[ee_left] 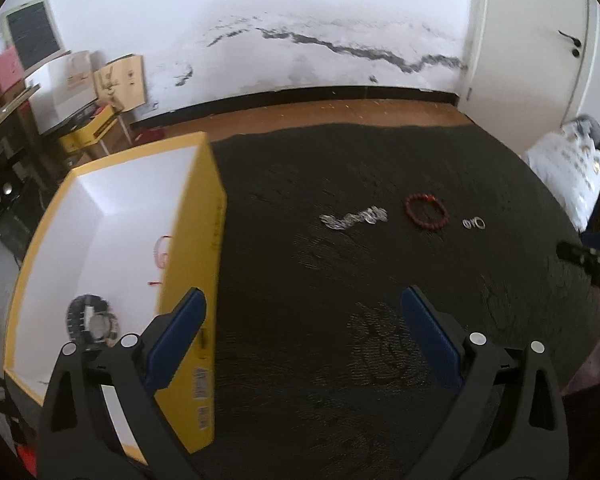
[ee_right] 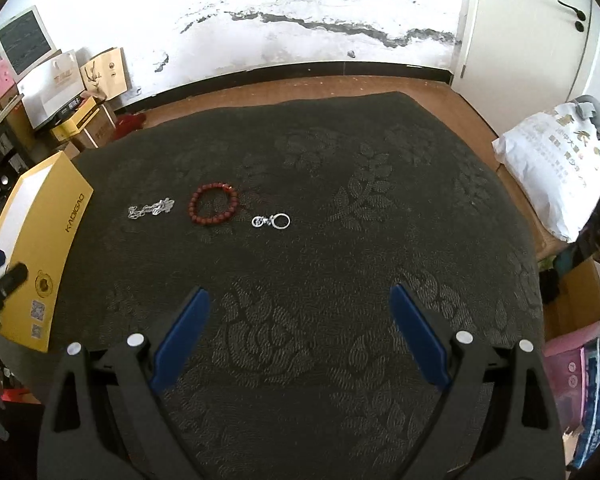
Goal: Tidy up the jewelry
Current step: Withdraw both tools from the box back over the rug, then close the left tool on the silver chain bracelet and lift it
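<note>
On the dark patterned cloth lie a silver chain (ee_left: 354,218) (ee_right: 151,208), a red bead bracelet (ee_left: 426,210) (ee_right: 213,203) and two silver rings (ee_left: 474,223) (ee_right: 271,221) in a row. A yellow box (ee_left: 210,240) (ee_right: 40,248) with a white inside stands at the left; a dark watch (ee_left: 92,322) and a thin red string (ee_left: 160,256) lie in it. My left gripper (ee_left: 304,300) is open and empty beside the box's right wall. My right gripper (ee_right: 300,296) is open and empty, well short of the rings.
The cloth (ee_right: 340,240) covers a raised surface with wooden floor (ee_right: 300,84) beyond. Cardboard boxes and bags (ee_right: 72,92) stand at the back left, a white sack (ee_right: 552,176) at the right. The left gripper's tip shows in the right wrist view (ee_right: 4,276).
</note>
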### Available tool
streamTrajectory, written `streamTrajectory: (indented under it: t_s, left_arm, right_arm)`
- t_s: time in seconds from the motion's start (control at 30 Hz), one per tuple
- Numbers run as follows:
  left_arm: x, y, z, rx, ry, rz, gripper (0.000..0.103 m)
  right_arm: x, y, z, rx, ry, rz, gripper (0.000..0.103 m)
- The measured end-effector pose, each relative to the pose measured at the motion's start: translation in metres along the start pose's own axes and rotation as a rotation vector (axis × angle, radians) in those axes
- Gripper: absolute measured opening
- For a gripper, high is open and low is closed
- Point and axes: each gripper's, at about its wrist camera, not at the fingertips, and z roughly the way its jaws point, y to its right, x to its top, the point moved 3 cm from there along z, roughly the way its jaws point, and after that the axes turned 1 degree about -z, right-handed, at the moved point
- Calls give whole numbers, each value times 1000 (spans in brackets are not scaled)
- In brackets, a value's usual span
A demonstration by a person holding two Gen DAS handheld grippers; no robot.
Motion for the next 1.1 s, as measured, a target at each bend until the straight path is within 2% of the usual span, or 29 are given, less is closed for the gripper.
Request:
streamTrajectory:
  t_s: [0.13, 0.3, 0.47, 0.73, 0.9, 1.1]
  left_arm:
    - [-1, 9, 11, -14, 1, 21, 95]
    - [1, 21, 37, -25, -6, 37, 95]
    - [3, 30, 60, -39, -38, 98, 95]
    - [17, 37, 107, -75, -39, 105, 95]
    - [20, 43, 141, -37, -65, 154, 95]
    - [32, 35, 168, -87, -106, 85, 96]
  right_arm:
    - [3, 2, 1, 24, 47, -29, 89]
    - [-6, 7, 21, 69, -8, -13, 89]
    - [-4, 2, 24, 86, 0, -47, 89]
    - [-7, 22, 36, 88, -20, -3, 89]
    - [-7, 23, 40, 100, -27, -12, 89]
    - [-9, 18, 40, 112, -28, -33, 89]
